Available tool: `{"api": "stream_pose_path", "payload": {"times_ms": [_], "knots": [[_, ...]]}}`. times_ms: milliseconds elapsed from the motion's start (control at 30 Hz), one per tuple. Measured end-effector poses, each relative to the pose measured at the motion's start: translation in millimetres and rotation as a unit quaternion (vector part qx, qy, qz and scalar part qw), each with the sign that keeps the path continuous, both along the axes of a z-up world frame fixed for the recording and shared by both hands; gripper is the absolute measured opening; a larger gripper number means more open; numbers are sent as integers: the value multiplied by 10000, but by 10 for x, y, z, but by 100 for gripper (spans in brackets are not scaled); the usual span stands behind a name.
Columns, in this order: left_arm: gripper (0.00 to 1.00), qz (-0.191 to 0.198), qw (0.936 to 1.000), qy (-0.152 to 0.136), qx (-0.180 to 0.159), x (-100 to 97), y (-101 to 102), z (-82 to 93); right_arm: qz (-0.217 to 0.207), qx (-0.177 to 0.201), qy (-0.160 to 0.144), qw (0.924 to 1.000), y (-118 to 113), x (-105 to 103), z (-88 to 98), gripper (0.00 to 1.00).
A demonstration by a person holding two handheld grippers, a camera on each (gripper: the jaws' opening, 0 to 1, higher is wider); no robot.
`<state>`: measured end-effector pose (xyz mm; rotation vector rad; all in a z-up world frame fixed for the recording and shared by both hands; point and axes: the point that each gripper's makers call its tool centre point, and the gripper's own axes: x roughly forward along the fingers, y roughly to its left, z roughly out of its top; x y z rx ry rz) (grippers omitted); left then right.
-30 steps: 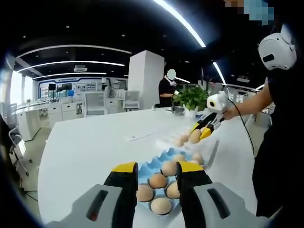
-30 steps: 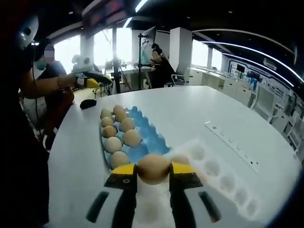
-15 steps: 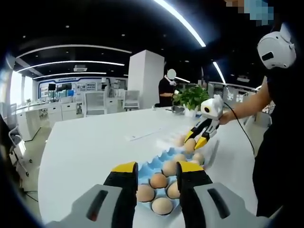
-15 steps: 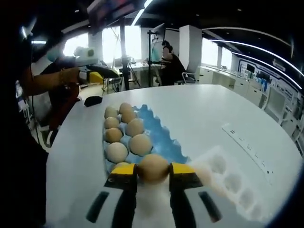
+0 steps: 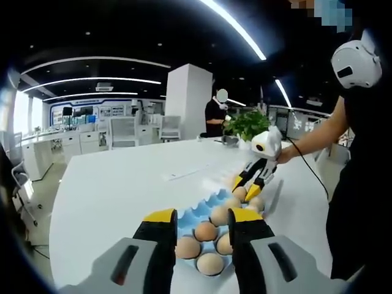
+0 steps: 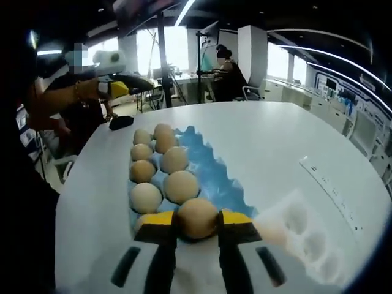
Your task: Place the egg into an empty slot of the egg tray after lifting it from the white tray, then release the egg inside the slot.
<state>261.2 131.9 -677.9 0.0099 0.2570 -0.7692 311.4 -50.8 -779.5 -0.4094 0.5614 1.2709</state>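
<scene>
Eggs (image 5: 206, 231) sit in the blue egg tray (image 5: 197, 214) in the left gripper view, just beyond the left gripper (image 5: 202, 222), whose yellow-tipped fingers (image 5: 160, 217) stand apart with nothing between them. The tray rests on a white surface (image 5: 116, 190). At 2 o'clock of the tray the right gripper (image 5: 247, 190) comes down over its far end, gripping an egg (image 5: 239, 193), held by a person's hand (image 5: 285, 153). A white tray (image 5: 223, 177) lies just past the blue one. A green plant (image 5: 248, 125) stands at the far edge of the surface, and a person (image 5: 215, 117) stands beside a white pillar (image 5: 187, 101) at 12 o'clock.

Right gripper view: the right gripper (image 6: 196, 222) has its fingers (image 6: 157, 222) closed on a brown egg (image 6: 197, 218), which hangs over the near end of the egg tray (image 6: 211, 180), next to the filled slots. Seven eggs (image 6: 181, 186) fill the tray's left two rows; the blue slots at 1 o'clock of the held egg are bare. The white tray (image 6: 306, 236) lies at 3 o'clock, touching or just beside the blue one. The left gripper (image 6: 113, 82) shows at 10 o'clock, held in a hand (image 6: 86, 92). A dark small object (image 6: 121, 122) lies near the surface's (image 6: 269, 147) far edge.
</scene>
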Motion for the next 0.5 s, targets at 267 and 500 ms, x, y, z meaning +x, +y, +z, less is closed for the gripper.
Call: {"api": "stream_pose_path", "payload": {"times_ms": [267,500], "knots": [[33,24,10000,4,0,-1,8,-1,51,11,82,10000,-11,-30,-43,26],[34,-4,10000,21,-8,7,-4,-10,103,65,57,9999,-21,-42,-44,27]]}}
